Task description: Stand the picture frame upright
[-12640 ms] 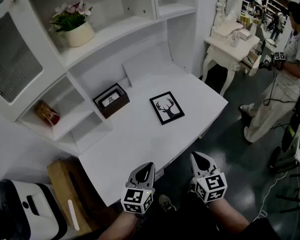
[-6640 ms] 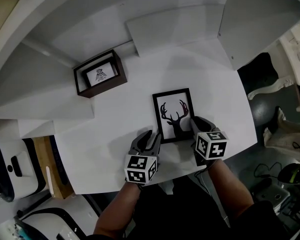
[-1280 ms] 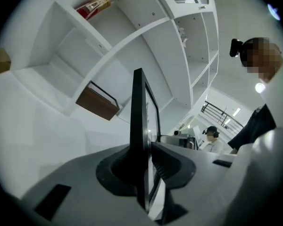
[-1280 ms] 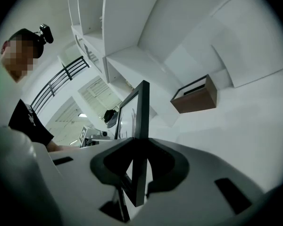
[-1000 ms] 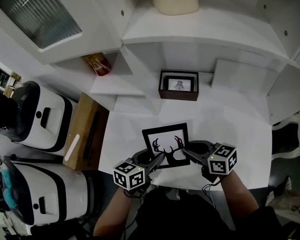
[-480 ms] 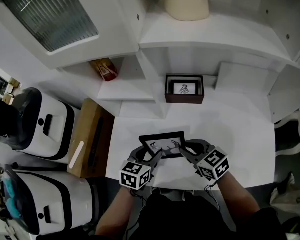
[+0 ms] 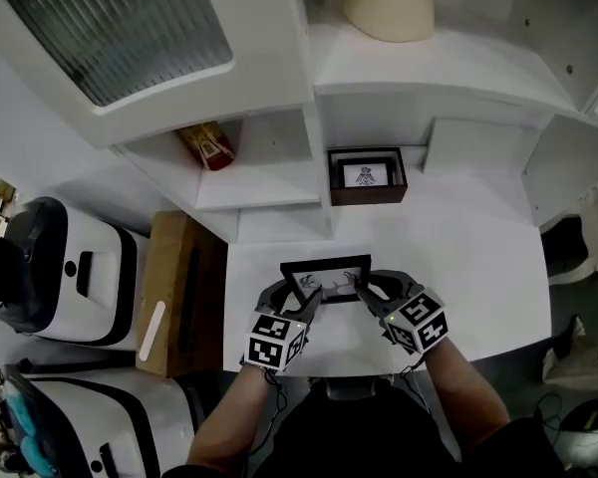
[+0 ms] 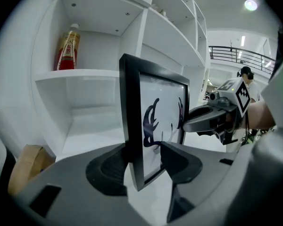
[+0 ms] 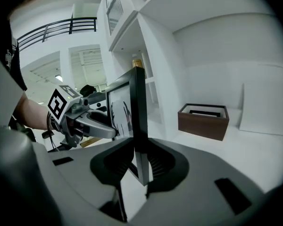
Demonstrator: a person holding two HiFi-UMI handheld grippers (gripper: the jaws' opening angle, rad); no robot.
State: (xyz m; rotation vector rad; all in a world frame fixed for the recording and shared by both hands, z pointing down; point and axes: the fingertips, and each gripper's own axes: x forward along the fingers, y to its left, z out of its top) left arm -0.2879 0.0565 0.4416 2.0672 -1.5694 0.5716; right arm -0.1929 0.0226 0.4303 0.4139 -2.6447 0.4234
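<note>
the picture frame (image 7: 327,279) with its antler print stands close to upright on the white bench (image 7: 458,257), near the bench's front edge, with a gripper at each side of it; the left gripper (image 7: 309,299) has just been opening, and its fingers (image 8: 179,161) now gape at their widest with the frame's side edge between them, seemingly not clamped, while the right gripper (image 9: 140,166) has its fingers pressed on the opposite side edge after easing a little wider

the right hold looks like the frame's only firm support, so the step is best finished by settling the lower edge flat on the bench and testing the balance before that grip lets go; no view shows a prop behind the frame, so whether it can stand alone is unclear; the release should be slow and each gripper drawn straight out sideways, since a brush against the thin edge could tip the frame forward off the bench; the small brown boxed picture (image 7: 367,175) at the back is well apart and no obstacle
</note>
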